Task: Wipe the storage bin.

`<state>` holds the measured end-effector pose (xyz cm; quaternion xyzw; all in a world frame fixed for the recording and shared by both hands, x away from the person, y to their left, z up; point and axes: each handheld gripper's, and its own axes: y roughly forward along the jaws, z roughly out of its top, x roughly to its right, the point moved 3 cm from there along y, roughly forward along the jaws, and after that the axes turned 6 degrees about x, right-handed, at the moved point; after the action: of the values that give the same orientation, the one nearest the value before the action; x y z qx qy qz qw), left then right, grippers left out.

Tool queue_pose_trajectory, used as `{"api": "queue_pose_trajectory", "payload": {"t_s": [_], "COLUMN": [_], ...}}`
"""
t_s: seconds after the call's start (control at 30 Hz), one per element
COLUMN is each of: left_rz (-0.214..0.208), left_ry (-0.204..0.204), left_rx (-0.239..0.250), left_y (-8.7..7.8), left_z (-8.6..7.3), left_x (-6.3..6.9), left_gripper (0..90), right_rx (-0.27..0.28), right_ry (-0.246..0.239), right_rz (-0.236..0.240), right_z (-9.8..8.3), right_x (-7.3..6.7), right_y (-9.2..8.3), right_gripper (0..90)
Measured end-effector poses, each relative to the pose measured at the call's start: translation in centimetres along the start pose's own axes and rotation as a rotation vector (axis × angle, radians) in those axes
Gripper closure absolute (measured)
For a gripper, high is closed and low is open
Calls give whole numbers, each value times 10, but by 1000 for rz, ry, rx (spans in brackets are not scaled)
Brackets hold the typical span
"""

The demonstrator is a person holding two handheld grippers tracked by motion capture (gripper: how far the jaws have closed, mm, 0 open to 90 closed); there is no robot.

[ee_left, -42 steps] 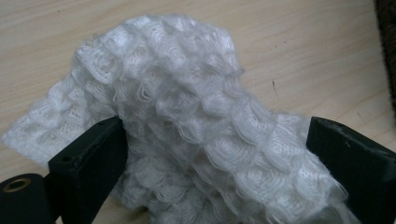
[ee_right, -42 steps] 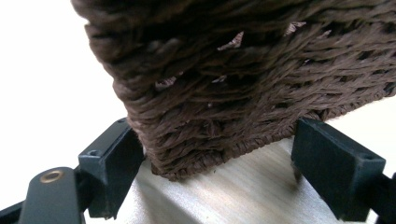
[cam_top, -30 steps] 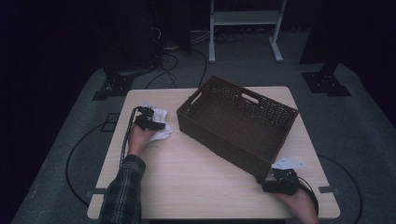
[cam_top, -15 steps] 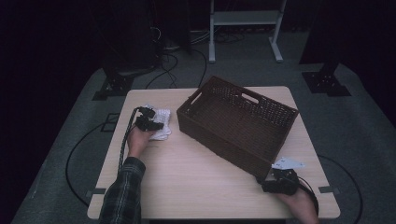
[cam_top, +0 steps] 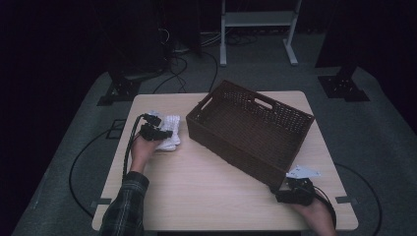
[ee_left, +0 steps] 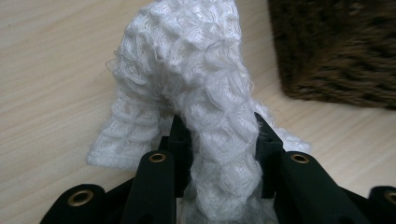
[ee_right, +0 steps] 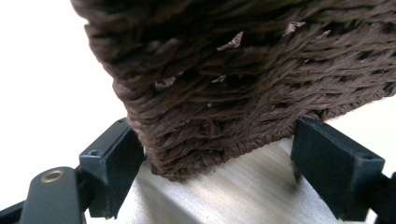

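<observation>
Straddling the near corner of the brown basket (cam_top: 251, 133) with wide jaws, the right gripper (cam_top: 290, 192) is resting on the surface (cam_top: 196, 187), while farther off the left gripper (cam_top: 160, 132) is clamping a white cloth (ee_left: 196, 93) just beside the basket.

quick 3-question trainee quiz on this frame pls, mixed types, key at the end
1. True or false: the left gripper is shut on the white knitted cloth.
2. The right gripper stands at which part of the wicker basket? A) a handle slot B) a bottom corner C) the inside floor
3. Fill in: in the high view, the white knitted cloth lies to the ____ of the wicker basket on the table.

Key:
1. True; its jaws pinch a fold of the cloth.
2. B; the jaws stand either side of the corner, the left one close against the weave, the right one apart from it.
3. left
</observation>
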<state>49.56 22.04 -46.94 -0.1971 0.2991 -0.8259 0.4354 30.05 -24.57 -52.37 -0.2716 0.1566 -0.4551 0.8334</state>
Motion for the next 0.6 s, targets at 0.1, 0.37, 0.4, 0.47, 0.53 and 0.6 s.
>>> {"api": "queue_pose_trajectory", "payload": {"t_s": [0.1,0.37,0.4,0.47,0.53,0.6], "left_rz": [-14,-28,-34,-49,-62,-71], "left_ry": [8,44,42,42,42,50], "left_rx": [21,78,91,122,149,152], "left_y": [-9,-35,-39,-44,-49,-53], "left_z": [3,9,10,10,10,11], "left_x": [6,24,26,29,33,35], "left_gripper": [674,674,674,674,673,672], "right_rx": [0,2,2,1,1,1], "right_ry": [0,2,2,2,2,2], "right_rz": [0,0,0,0,0,1], "right_z": [0,0,0,0,0,0], "right_x": [0,0,0,0,0,0], "right_y": [0,0,0,0,0,0], "right_gripper": [168,168,168,168,168,169]}}
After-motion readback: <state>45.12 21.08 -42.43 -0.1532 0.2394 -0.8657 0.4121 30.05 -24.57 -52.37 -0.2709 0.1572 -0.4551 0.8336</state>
